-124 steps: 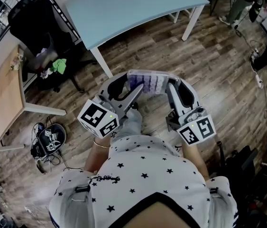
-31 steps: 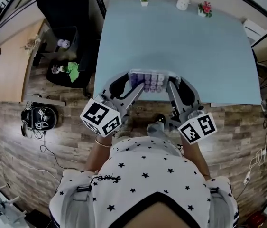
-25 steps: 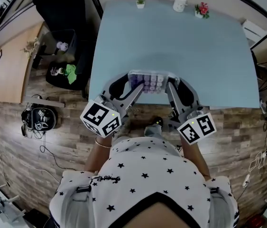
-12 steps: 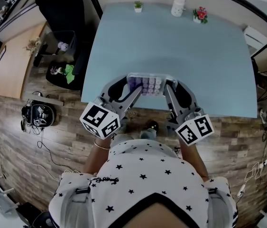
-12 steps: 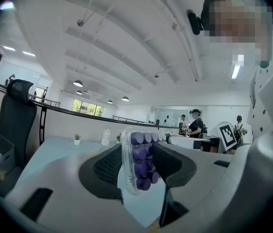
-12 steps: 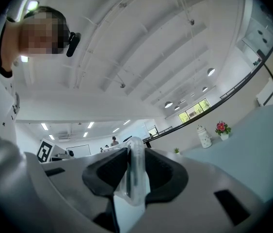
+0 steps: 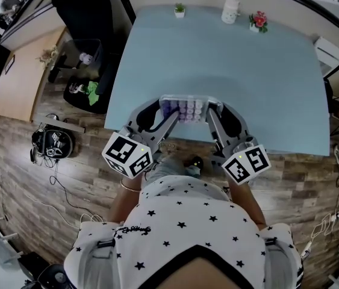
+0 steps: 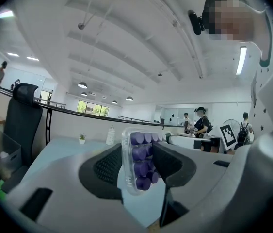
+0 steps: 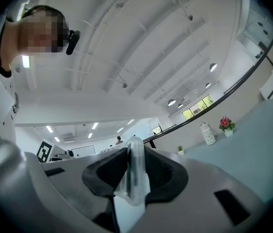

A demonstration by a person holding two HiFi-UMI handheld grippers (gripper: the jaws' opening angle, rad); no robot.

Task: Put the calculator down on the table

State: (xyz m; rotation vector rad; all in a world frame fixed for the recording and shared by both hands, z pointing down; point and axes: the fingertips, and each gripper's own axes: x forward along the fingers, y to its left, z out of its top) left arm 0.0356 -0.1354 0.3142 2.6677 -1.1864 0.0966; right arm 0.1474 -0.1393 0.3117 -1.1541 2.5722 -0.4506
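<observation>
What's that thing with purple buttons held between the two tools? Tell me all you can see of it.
It's a calculator: a clear, plastic-looking case with rows of round purple keys, facing up. The left gripper pinches one end and the right gripper the other, over the near edge of the pale blue table. Whether it touches the table is unclear.

Our left claw (image 8: 137,166) clamps the calculator (image 8: 141,152) upright on its edge, purple keys showing. Beyond lies the pale blue tabletop (image 8: 58,152), a small plant (image 8: 82,138) and white jar (image 8: 110,135) at its far edge.
</observation>
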